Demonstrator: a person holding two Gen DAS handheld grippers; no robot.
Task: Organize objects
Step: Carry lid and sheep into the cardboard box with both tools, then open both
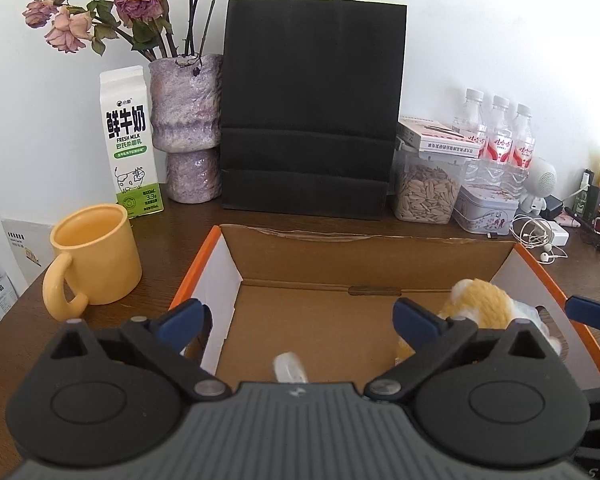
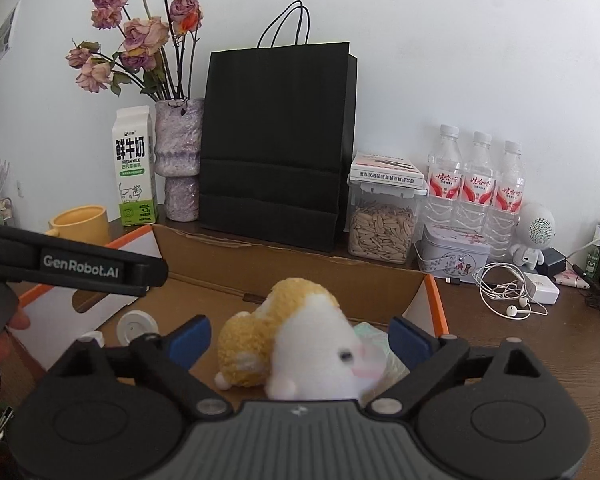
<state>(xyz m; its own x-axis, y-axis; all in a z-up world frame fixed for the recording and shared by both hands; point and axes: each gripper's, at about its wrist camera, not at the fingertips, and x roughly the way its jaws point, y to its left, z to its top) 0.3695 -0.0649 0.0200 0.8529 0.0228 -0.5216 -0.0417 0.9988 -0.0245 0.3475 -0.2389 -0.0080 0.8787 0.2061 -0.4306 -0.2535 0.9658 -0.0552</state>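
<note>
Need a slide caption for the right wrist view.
Right gripper open over plush hamster lying in cardboard box.

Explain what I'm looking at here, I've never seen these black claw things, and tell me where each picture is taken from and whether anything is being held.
No robot: a person carries a hand-held gripper in each hand, each with a camera looking along its blue-tipped fingers. One picture looks from the left hand-held gripper, the other from the right hand-held gripper. Both hover, open, over a cardboard box on a wooden table. A plush toy lies in the box between the right fingers, not gripped. Beside the box stands a yellow mug; behind it, a black paper bag.
</note>
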